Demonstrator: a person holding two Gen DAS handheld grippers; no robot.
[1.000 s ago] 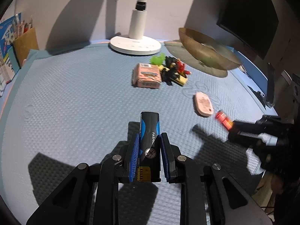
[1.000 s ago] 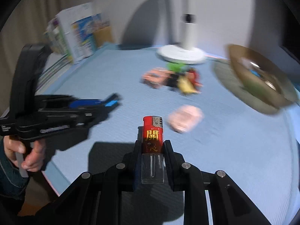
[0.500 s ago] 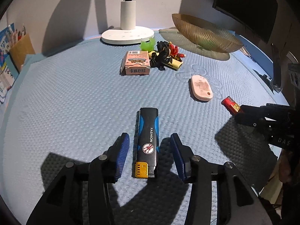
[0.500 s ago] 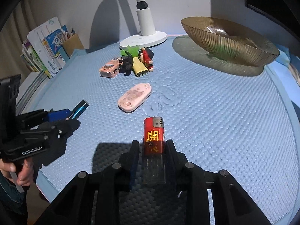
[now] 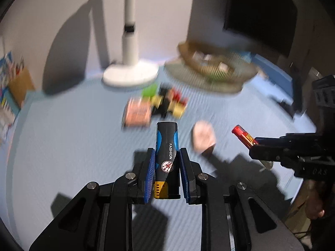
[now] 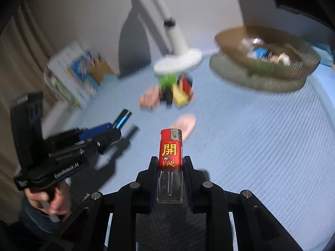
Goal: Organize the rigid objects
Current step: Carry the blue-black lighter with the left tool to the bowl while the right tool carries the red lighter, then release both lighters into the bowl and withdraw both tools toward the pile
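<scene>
Both lighters have lifted off the counter (image 5: 62,138), black lighter (image 5: 167,146) clenched between left fingers (image 5: 150,173), red lighter (image 6: 170,149) between right fingers (image 6: 153,174); toys ahead remain unsorted, basket (image 6: 272,67) beyond.

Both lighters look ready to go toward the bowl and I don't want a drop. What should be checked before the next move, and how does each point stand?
1. Left gripper shut on the black and blue lighter: ok.
2. Right gripper shut on the red lighter: ok.
3. Both lighters lifted off the blue mat: ok.
4. Brown bowl in view ahead: ok.
5. Free room in the bowl: cannot tell, blurred; it already holds things.
6. Pink oval thing lies on the mat ahead: pass over it.
</scene>
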